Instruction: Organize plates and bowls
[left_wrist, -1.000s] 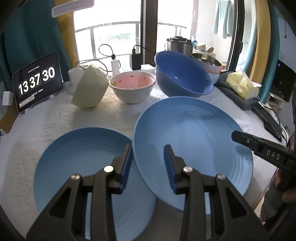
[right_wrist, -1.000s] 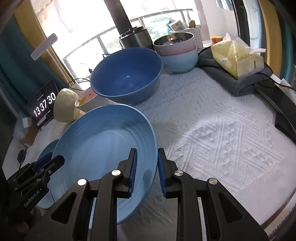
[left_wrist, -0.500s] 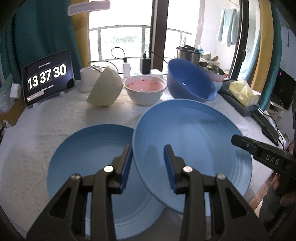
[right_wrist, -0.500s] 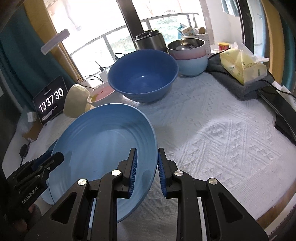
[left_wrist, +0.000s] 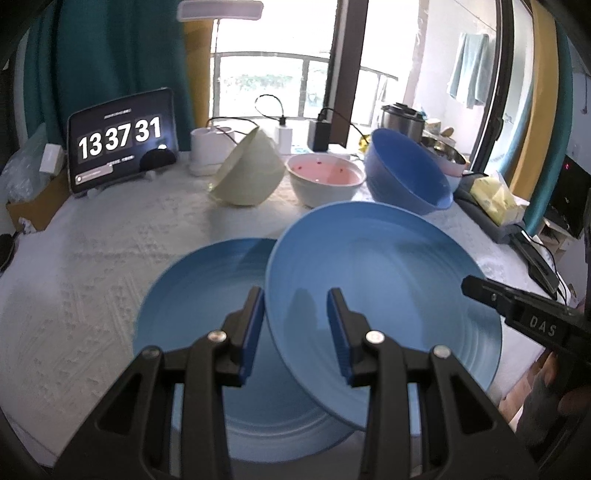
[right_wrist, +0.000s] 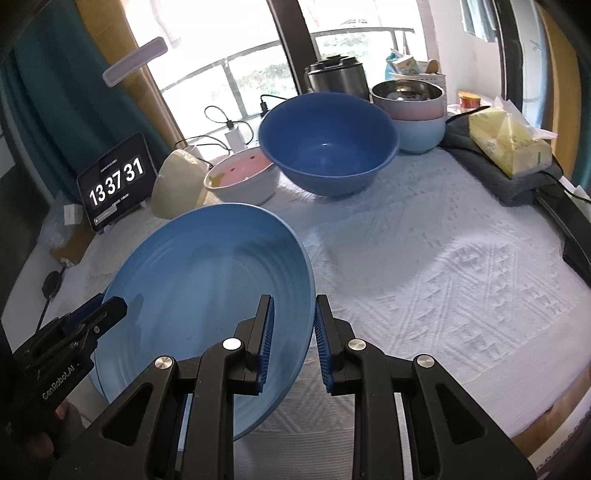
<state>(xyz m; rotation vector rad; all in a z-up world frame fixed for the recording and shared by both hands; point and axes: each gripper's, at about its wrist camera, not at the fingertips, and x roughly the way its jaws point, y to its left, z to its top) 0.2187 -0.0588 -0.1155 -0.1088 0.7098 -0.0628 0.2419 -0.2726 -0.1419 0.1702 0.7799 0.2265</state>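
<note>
A large blue plate hangs tilted above the white tablecloth, held at both sides. My left gripper is shut on its left rim, and my right gripper is shut on the right rim of the same blue plate. A second blue plate lies flat on the cloth, partly under the lifted one. Behind stand a dark blue bowl, a white bowl with a pink inside, a cream bowl tipped on its side, and a stack of pink and light blue bowls.
A tablet clock stands at the back left beside chargers and cables. A tissue pack rests on a grey towel at the back right, a steel cooker by the window. The table's edge runs near right.
Both grippers have carried the held plate leftwards, so it now overlaps more of the plate lying on the cloth. The clock has ticked on one second.
</note>
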